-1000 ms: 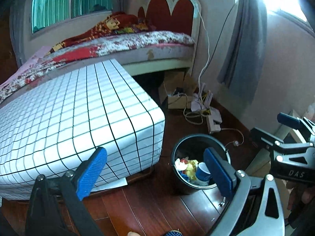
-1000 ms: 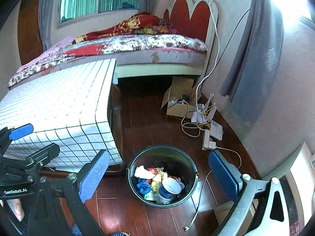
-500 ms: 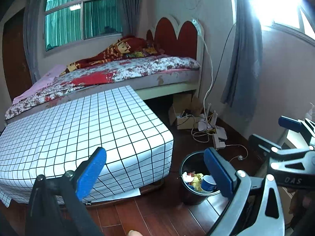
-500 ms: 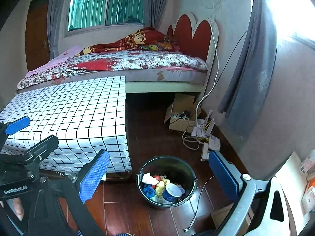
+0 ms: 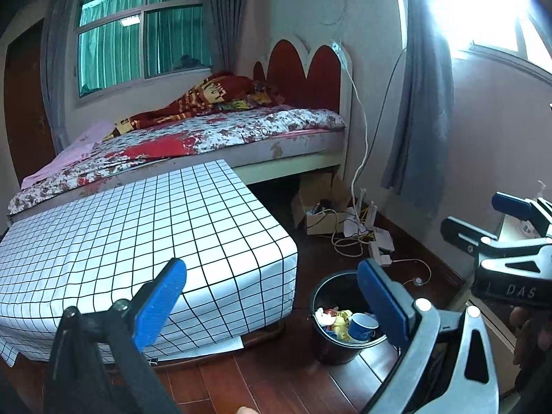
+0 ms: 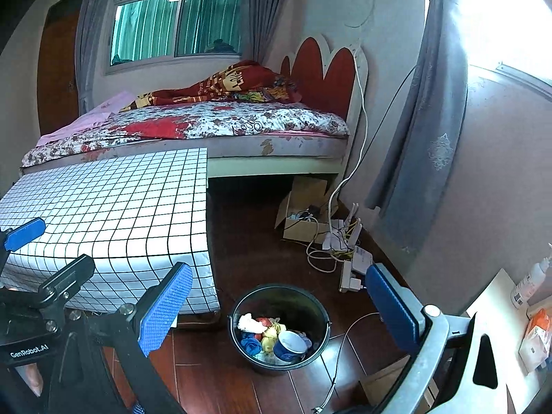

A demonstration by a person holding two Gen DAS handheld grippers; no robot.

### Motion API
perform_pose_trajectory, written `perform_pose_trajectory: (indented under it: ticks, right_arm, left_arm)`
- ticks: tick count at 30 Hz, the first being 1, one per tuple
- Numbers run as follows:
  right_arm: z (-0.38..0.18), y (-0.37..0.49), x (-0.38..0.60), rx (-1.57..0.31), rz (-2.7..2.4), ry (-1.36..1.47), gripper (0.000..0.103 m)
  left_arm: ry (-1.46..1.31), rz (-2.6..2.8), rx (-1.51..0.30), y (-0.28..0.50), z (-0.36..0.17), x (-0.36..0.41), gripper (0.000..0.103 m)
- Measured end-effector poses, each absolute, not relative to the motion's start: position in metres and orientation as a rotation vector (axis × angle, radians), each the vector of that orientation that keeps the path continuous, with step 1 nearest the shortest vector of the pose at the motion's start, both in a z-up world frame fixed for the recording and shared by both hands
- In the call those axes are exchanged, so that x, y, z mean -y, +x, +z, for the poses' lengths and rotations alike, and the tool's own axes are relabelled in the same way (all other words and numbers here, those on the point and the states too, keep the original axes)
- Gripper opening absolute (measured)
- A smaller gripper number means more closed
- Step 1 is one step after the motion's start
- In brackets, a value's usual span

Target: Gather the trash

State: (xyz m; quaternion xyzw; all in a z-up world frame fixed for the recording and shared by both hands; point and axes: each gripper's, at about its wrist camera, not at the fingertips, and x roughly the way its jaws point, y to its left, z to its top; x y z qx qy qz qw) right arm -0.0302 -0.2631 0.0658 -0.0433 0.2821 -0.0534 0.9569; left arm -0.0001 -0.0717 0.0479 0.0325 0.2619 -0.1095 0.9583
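1. The round black plastic bin (image 6: 279,327) stands on the dark wooden floor (image 6: 248,248), just beside the grid-patterned white-covered desk (image 6: 120,214).
2. It holds crumpled trash (image 6: 262,333) and a blue cup (image 6: 289,345).
3. The left gripper (image 5: 272,296) and right gripper (image 6: 279,307) hang above the bin, jaws spread wide, holding nothing.

Window (image 6: 500,17) glare upper right, perhaps overexposed; fisheye-warped edges

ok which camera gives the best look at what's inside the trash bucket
The right wrist view: the bucket sits unobstructed between the open tool's fingers, so the blue cup and rags show. In the left wrist view, the left tool's blue finger covers part of the bucket.
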Motion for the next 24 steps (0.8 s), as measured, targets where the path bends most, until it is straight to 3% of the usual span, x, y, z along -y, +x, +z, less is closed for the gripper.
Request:
perform_pose_trajectory:
  ticks: [24]
  right_arm:
    - [0.066, -0.0307, 0.2629, -0.584, -0.111, -0.086, 0.102]
  left_arm:
    - [0.059, -0.238, -0.546, -0.0029, 0.0488, 0.0746, 0.1]
